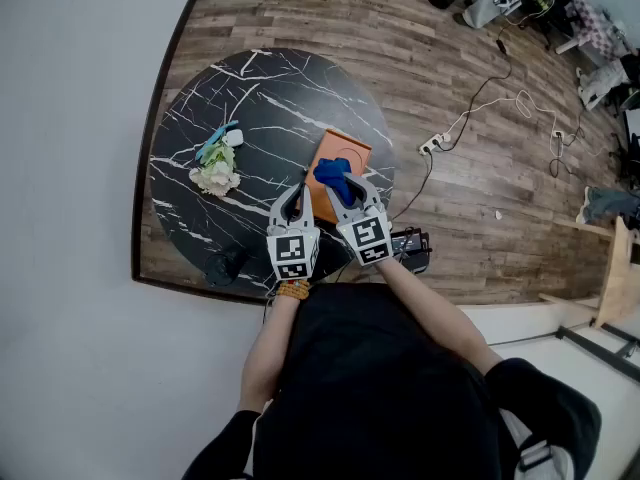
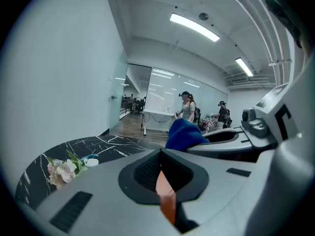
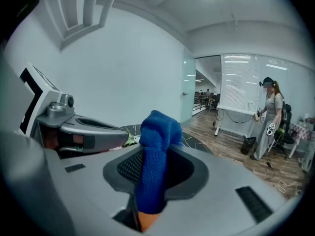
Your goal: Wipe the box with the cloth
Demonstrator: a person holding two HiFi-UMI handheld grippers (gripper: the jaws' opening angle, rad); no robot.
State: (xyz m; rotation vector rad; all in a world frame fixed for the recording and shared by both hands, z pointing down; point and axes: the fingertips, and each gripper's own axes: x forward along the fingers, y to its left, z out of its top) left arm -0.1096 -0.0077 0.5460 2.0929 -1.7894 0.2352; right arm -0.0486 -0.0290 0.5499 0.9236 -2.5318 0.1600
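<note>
An orange box (image 1: 346,150) lies flat on the near right part of the round black marble table (image 1: 250,98). My right gripper (image 1: 350,194) (image 3: 155,181) is shut on a bunched blue cloth (image 1: 334,177) (image 3: 156,151), which rests over the box's middle. The cloth's top sticks up past the jaws. My left gripper (image 1: 298,190) (image 2: 161,175) sits at the box's left edge, shut, with a thin orange strip of the box (image 2: 166,198) between its pads. From the left gripper view the blue cloth (image 2: 184,132) shows just to the right.
A bunch of pale artificial flowers (image 1: 215,173) (image 2: 61,170) lies on the table's left. A small dark object (image 1: 225,265) sits at the table's near edge. Cables and a power strip (image 1: 432,145) run over the wood floor to the right. A person (image 3: 268,117) stands far off.
</note>
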